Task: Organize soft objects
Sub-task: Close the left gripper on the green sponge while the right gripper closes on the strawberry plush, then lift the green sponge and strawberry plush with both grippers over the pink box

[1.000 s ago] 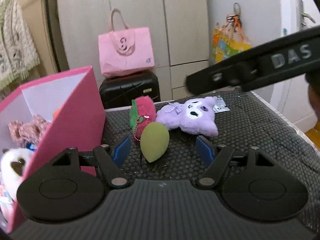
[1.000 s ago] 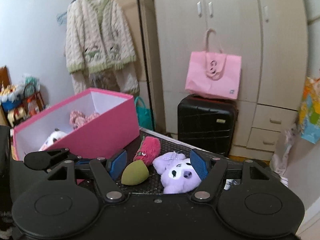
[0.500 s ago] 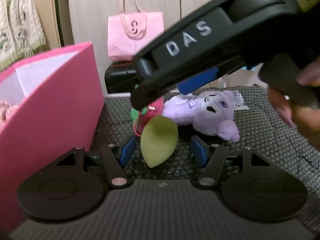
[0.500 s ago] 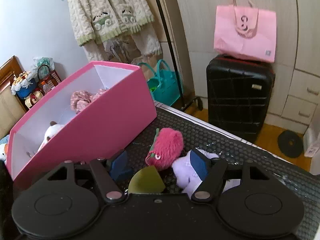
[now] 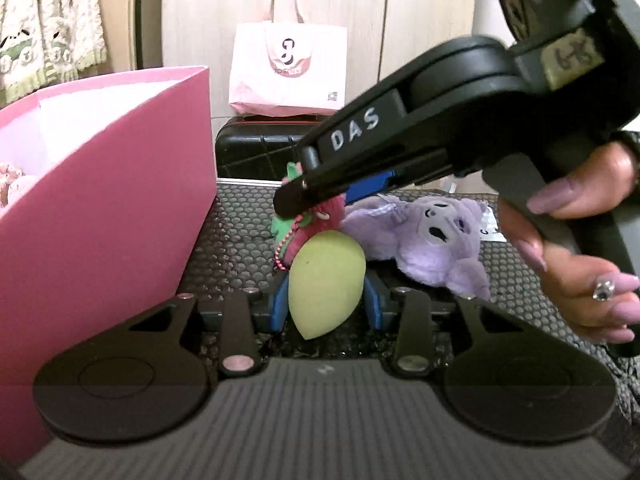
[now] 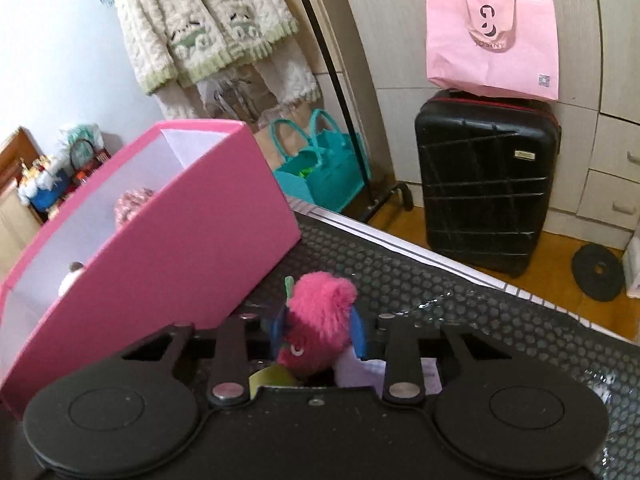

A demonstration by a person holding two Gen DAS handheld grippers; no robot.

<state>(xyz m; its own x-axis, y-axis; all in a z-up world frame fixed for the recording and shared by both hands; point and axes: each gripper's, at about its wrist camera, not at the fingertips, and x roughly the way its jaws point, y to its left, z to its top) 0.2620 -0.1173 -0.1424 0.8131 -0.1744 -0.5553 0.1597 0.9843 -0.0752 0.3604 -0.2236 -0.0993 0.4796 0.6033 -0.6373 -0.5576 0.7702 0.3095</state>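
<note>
My left gripper (image 5: 326,304) is shut on a green egg-shaped sponge (image 5: 326,282) on the black dotted mat (image 5: 236,236). My right gripper (image 6: 318,330) is shut on a fuzzy pink strawberry plush (image 6: 320,326) just behind the sponge; it also shows in the left wrist view (image 5: 320,216), under the right gripper's arm. A purple plush toy (image 5: 432,240) lies to the right of both. The open pink box (image 6: 168,248) stands to the left, with soft items inside.
A black suitcase (image 6: 484,184) with a pink tote bag (image 6: 492,36) on it stands behind the table, by the wardrobe. A teal bag (image 6: 316,168) and a hanging cardigan (image 6: 208,28) are at the back left. The table's far edge (image 6: 440,258) runs close behind the plush.
Both grippers moved forward and closed: the left on the green sponge, the right on the pink strawberry plush. The right gripper now crosses the left wrist view closely.
</note>
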